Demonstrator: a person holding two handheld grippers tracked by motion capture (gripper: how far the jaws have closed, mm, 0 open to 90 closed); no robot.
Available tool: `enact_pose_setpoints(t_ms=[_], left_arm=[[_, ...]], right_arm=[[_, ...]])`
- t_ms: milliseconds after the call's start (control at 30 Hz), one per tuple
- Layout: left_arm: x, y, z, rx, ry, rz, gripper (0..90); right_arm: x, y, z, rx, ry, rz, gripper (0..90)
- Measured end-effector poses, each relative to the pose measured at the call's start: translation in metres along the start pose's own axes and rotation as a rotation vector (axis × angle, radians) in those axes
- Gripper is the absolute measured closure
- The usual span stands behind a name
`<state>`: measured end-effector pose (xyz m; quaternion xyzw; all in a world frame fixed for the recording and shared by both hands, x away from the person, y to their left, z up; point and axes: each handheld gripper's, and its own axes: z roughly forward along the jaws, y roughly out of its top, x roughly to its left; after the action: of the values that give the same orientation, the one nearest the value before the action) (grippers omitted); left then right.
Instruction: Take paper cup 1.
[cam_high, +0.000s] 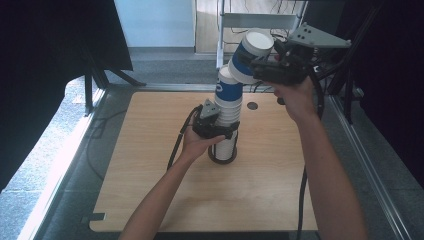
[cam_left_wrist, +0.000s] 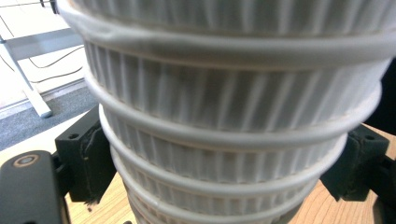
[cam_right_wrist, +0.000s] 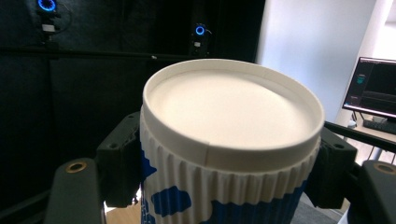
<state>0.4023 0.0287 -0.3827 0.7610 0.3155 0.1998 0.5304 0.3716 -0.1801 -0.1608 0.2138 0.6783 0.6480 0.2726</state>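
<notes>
One ribbed blue-and-white cup (cam_high: 250, 56), inverted, clamped by right gripper (cam_high: 264, 67); one nested cup stack (cam_high: 227, 112), gripped by left gripper (cam_high: 220, 131).

Ribbed white-and-blue paper cup (cam_right_wrist: 224, 163): matt, corrugated sleeve, smooth base. Stack of ribbed white paper cups (cam_left_wrist: 224, 140): matt. Light wooden table (cam_high: 165, 190): smooth.

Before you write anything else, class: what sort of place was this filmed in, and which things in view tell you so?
Probably a lab or recording studio, not a home or café: black curtains hung with blue-ringed cameras, a computer monitor, and a bare wooden table on grey carpet.
</notes>
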Motion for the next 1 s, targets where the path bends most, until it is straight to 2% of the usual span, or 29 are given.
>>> enact_pose_setpoints(t_ms=[167,233,400,567,933,1000], left_arm=[[0.000,0.001,0.000,0.004,0.002,0.001,12.3],[-0.001,0.001,0.000,0.005,0.004,0.000,12.2],[-0.001,0.001,-0.001,0.006,0.012,0.006,11.4],[-0.002,0.002,-0.002,0.006,0.002,-0.001,10.0],[-0.002,-0.004,-0.011,-0.007,-0.018,-0.015,5.7],[-0.002,-0.006,-0.015,-0.004,-0.016,-0.010,5.5]], right_arm=[[0.002,-0.006,-0.022,-0.001,0.019,-0.003,27.5],[0.002,-0.008,-0.024,-0.004,0.024,-0.002,27.6],[0.004,-0.029,-0.039,0.004,0.032,0.009,27.5],[0.005,-0.042,-0.047,0.004,0.041,0.018,27.5],[0.015,-0.088,-0.062,0.049,0.063,0.027,27.5],[0.016,-0.091,-0.062,0.051,0.062,0.025,27.5]])
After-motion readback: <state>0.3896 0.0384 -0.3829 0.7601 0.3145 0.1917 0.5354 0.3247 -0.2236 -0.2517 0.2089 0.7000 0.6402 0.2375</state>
